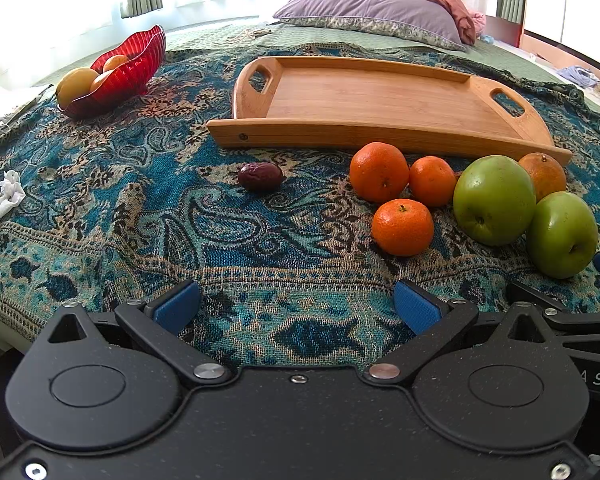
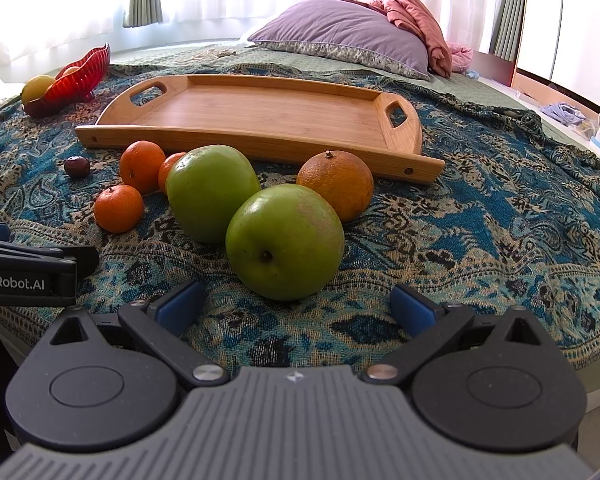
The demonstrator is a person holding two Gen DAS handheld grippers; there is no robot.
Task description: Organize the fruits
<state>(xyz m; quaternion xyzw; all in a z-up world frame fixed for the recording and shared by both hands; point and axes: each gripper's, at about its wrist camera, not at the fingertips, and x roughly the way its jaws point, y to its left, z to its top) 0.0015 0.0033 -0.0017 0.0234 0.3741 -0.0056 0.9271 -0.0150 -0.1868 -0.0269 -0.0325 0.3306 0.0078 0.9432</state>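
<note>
Two green apples (image 2: 284, 240) (image 2: 210, 192), three small mandarins (image 1: 402, 227) (image 1: 378, 172) (image 1: 432, 180), a duller orange (image 2: 336, 184) and a dark red date (image 1: 260, 176) lie on the patterned cloth in front of an empty wooden tray (image 1: 372, 96). My left gripper (image 1: 296, 308) is open and empty, low over the cloth, left of the fruit. My right gripper (image 2: 296, 308) is open and empty, just short of the nearest apple. The tray also shows in the right wrist view (image 2: 260, 112).
A red glass bowl (image 1: 128, 68) with yellow and orange fruit stands at the far left. A crumpled white tissue (image 1: 6, 196) lies at the left. A purple pillow (image 1: 372, 4) and a pink blanket lie behind the tray. The bed edge runs just below both grippers.
</note>
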